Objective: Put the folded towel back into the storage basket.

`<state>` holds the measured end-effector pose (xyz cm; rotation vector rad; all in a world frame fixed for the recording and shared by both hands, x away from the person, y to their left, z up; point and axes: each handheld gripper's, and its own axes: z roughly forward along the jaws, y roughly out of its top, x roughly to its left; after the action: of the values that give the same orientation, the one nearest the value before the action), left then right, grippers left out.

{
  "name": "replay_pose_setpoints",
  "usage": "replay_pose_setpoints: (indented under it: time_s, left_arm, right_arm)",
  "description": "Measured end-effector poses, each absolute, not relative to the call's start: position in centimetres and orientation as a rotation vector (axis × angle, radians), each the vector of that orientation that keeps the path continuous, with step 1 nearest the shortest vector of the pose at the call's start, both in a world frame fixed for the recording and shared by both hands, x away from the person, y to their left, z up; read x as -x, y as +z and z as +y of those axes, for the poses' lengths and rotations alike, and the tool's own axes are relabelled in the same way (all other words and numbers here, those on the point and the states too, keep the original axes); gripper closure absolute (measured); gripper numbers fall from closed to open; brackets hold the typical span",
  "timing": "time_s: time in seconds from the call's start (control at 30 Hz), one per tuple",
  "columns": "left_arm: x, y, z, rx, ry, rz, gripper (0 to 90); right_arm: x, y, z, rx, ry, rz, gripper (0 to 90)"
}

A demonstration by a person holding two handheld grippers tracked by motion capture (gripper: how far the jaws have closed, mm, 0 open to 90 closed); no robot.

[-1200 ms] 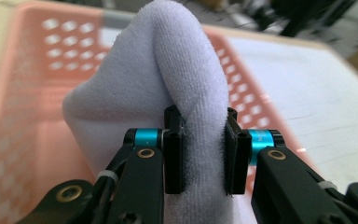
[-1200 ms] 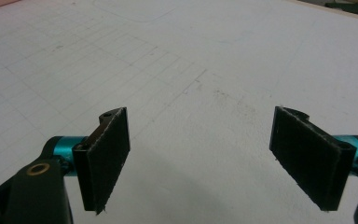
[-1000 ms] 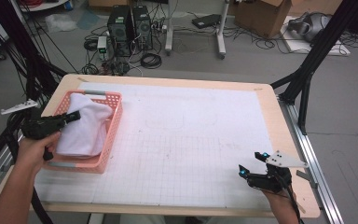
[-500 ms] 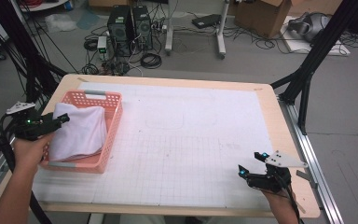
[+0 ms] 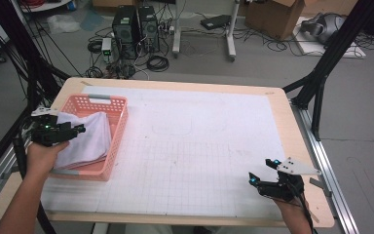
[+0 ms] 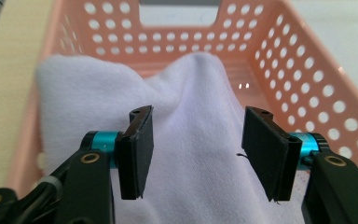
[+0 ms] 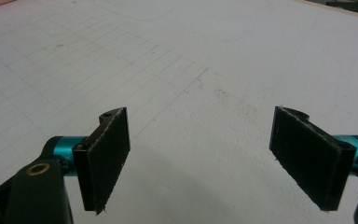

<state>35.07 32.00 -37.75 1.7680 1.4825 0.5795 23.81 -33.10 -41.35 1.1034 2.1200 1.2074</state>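
A pink perforated basket [image 5: 119,127] [image 6: 303,60] stands at the table's left side. A white folded cloth [image 5: 90,139] [image 6: 196,116] lies inside it, bunched up a little in the middle. My left gripper [image 5: 80,129] [image 6: 196,151] hovers over the basket's near left part, open, its jaws apart above the cloth with nothing between them. My right gripper [image 5: 257,176] [image 7: 209,156] rests low near the table's front right corner, open and empty, facing the white gridded mat [image 5: 199,146] [image 7: 177,70].
The mat covers most of the wooden table [image 5: 282,100]. Black frame struts [image 5: 321,73] rise at the right and left edges. Computers [image 5: 136,27], cables and boxes sit on the floor beyond the far edge.
My left gripper has pulled back toward the near left, from over the basket's middle to its left rim. The cloth has settled flatter in the basket. The right gripper has stayed put.
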Motion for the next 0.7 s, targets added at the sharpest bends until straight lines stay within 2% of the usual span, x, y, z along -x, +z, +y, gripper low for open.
replay_pose_setpoints:
  time_s: [0.4,0.7]
  left_arm:
    - [-37.7,-40.7,30.9,-1.84,0.436,1.582,42.8]
    - [-37.9,-41.4,30.4,-1.877,0.35,1.479,45.7]
  right_arm:
    - [-23.8,-41.5,-33.2,-1.107,1.212,2.119,19.0]
    - [-23.7,-41.5,-33.2,-1.115,1.213,2.122,19.0]
